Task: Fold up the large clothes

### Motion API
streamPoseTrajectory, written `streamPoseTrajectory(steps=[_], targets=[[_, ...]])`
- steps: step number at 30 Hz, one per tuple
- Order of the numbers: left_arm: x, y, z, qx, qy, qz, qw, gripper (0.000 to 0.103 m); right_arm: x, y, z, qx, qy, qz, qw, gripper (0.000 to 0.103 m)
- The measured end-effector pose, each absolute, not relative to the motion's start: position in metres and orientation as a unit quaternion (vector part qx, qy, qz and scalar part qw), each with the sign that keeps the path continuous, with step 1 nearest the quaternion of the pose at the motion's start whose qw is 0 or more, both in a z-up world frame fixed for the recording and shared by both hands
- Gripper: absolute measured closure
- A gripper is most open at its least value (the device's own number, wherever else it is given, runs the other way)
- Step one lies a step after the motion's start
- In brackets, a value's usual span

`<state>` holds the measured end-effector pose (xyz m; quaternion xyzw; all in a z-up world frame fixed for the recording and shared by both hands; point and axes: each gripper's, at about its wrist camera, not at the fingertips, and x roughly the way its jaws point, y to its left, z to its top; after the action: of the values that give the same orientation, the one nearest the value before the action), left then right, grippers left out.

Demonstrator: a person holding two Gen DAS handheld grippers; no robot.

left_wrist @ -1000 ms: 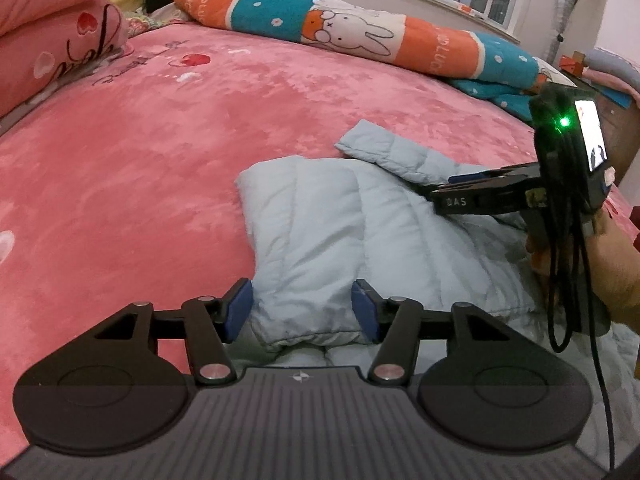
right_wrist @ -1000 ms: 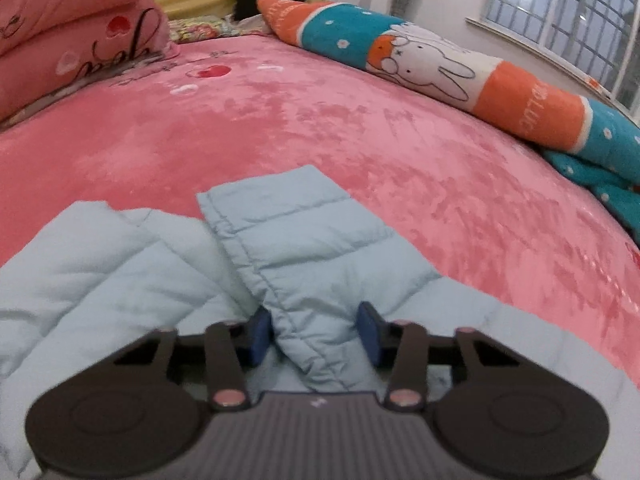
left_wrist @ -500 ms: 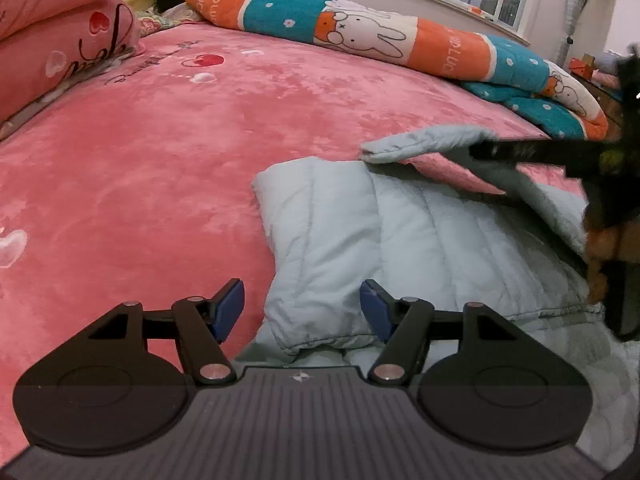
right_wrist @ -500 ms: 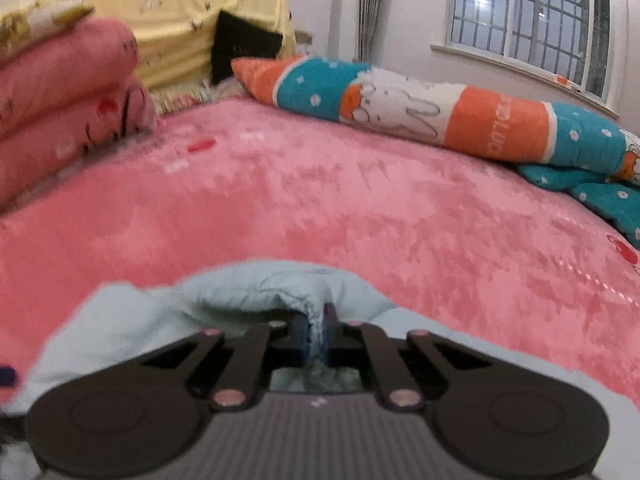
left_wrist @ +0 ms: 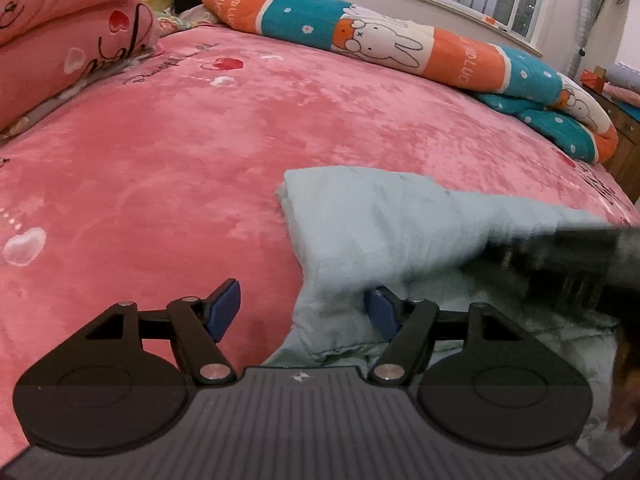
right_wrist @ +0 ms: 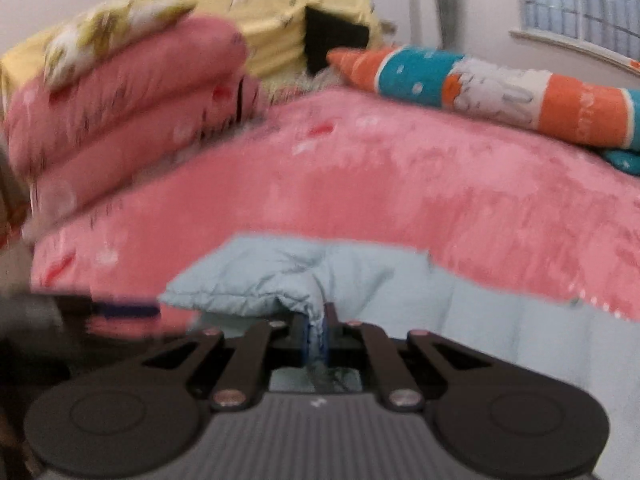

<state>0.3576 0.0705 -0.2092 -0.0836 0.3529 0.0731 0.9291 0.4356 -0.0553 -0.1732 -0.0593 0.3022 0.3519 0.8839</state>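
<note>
Pale-blue jacket sleeve now lifted in pinching R claw; L claw opening wider, gripping nothing.

In the left wrist view we see the right gripper only as a dark smear crossing the pale blue jacket, its fingers too blurred to make out. A hand is cut off by the right edge. In the right wrist view the pink pillows and the rabbit-print bolster blur; their print is unreadable. The closed pads hide the pinched fold of jacket. We cannot identify the dark streak at left.
</note>
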Motion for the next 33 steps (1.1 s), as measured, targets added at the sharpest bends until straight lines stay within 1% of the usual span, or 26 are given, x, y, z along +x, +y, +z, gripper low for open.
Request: streamPoseTrajectory(steps=[1, 2, 5, 9, 10, 11, 13, 15, 18, 22, 33], targets=[[0.357, 0.071, -0.209, -0.084, 0.353, 0.074, 0.929, 0.018, 0.433, -0.053, -0.178, -0.066, 0.306, 0.353, 0.881, 0.095], [0.356, 0.072, -0.209, -0.085, 0.352, 0.075, 0.929, 0.018, 0.432, -0.051, -0.182, -0.072, 0.309, 0.352, 0.881, 0.094], [0.354, 0.071, -0.207, -0.085, 0.351, 0.078, 0.929, 0.018, 0.427, -0.05, -0.186, -0.074, 0.31, 0.35, 0.881, 0.084], [0.353, 0.075, -0.205, -0.087, 0.346, 0.086, 0.93, 0.017, 0.423, -0.056, -0.18, -0.056, 0.311, 0.347, 0.883, 0.057], [0.353, 0.078, -0.205, -0.089, 0.344, 0.091, 0.93, 0.017, 0.419, -0.059, -0.178, -0.051, 0.311, 0.346, 0.884, 0.052], [0.352, 0.081, -0.204, -0.092, 0.341, 0.097, 0.93, 0.017, 0.417, -0.061, -0.176, -0.046, 0.31, 0.344, 0.885, 0.05], [0.35, 0.087, -0.202, -0.102, 0.333, 0.109, 0.931, 0.017, 0.413, -0.066, -0.172, -0.036, 0.31, 0.339, 0.888, 0.041], [0.348, 0.092, -0.198, -0.11, 0.323, 0.121, 0.932, 0.017, 0.411, -0.072, -0.167, -0.025, 0.312, 0.33, 0.89, 0.034], [0.345, 0.096, -0.192, -0.12, 0.301, 0.131, 0.937, 0.016, 0.408, -0.082, -0.161, -0.011, 0.314, 0.318, 0.895, 0.033], [0.341, 0.093, -0.187, -0.125, 0.277, 0.124, 0.944, 0.014, 0.407, -0.096, -0.155, -0.005, 0.31, 0.292, 0.905, 0.029], [0.353, 0.052, -0.19, -0.082, 0.266, 0.068, 0.958, 0.009, 0.416, -0.143, -0.154, 0.009, 0.306, 0.213, 0.928, 0.027]])
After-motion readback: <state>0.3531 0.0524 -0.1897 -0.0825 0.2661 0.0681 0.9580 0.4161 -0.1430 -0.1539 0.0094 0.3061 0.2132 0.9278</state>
